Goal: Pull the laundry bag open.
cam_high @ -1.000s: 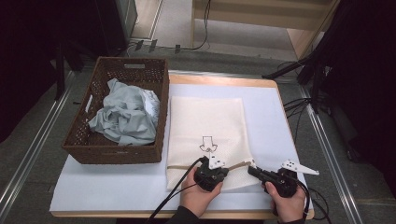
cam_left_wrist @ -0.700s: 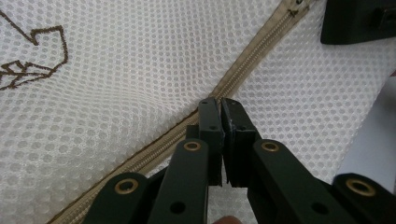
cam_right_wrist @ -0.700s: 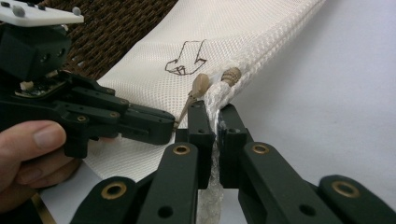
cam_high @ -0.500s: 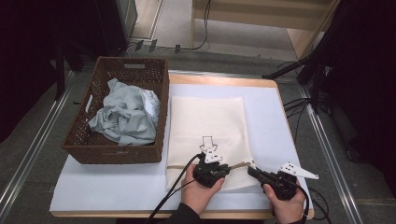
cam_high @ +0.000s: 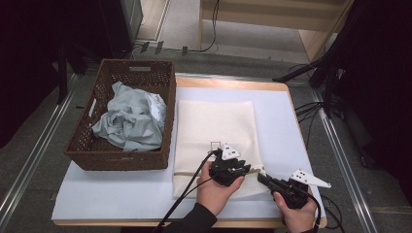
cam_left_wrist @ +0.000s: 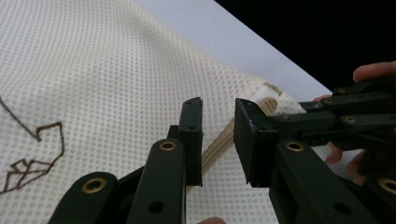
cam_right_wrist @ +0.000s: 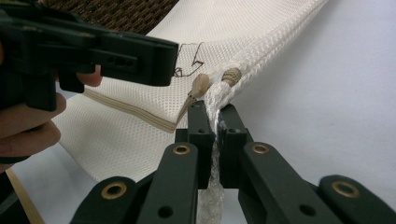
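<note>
A cream mesh bag (cam_high: 214,126) with a small brown embroidered mark lies flat on the white mat. My right gripper (cam_high: 261,177) is shut on the white bunched edge (cam_right_wrist: 219,100) at the bag's near right corner, next to a tan zipper pull (cam_right_wrist: 201,84). My left gripper (cam_high: 250,169) hovers just above the bag's near end, close to the right one. Its jaws have just been opening and now stand apart (cam_left_wrist: 218,140) over the tan zipper band (cam_left_wrist: 219,142), with nothing pressed between them.
A brown wicker basket (cam_high: 121,160) holding crumpled grey cloth (cam_high: 128,119) stands left of the bag. The white mat (cam_high: 291,126) covers a wooden table whose front edge runs just below my hands. Cables trail off the right side.
My left gripper has lifted off the bag's near end and shifted slightly away from me, its jaws parting. The right gripper has kept its hold and place.
</note>
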`<control>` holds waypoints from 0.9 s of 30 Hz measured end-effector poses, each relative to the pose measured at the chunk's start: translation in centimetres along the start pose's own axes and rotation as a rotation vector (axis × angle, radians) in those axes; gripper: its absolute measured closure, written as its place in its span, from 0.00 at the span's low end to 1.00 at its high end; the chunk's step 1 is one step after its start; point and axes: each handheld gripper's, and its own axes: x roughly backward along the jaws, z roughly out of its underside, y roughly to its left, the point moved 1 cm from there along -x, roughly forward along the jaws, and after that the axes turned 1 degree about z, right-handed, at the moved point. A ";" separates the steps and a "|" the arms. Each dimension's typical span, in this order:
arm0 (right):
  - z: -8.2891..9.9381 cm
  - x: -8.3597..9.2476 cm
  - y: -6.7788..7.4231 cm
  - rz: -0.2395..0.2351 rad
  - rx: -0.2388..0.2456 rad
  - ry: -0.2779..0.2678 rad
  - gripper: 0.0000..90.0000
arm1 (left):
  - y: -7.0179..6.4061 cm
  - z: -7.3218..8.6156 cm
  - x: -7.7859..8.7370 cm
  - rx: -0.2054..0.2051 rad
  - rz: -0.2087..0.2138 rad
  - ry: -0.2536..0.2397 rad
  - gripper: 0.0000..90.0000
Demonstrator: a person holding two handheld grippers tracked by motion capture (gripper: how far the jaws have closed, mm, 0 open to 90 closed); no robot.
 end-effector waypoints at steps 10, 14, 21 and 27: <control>0.0 0.0 0.1 -0.002 0.011 -0.005 0.97 | -1.1 -1.7 -1.3 -0.003 0.007 -0.002 0.78; 0.0 -0.1 0.0 0.000 0.014 -0.007 0.97 | -1.2 -2.0 -1.8 0.001 0.012 0.001 0.77; 0.1 -0.1 0.1 0.003 0.019 -0.007 0.97 | -1.9 -1.8 -2.4 0.007 0.019 0.009 0.69; 0.1 -0.1 0.1 0.007 0.024 -0.004 0.97 | -2.0 -1.7 -2.6 0.006 0.017 0.024 0.66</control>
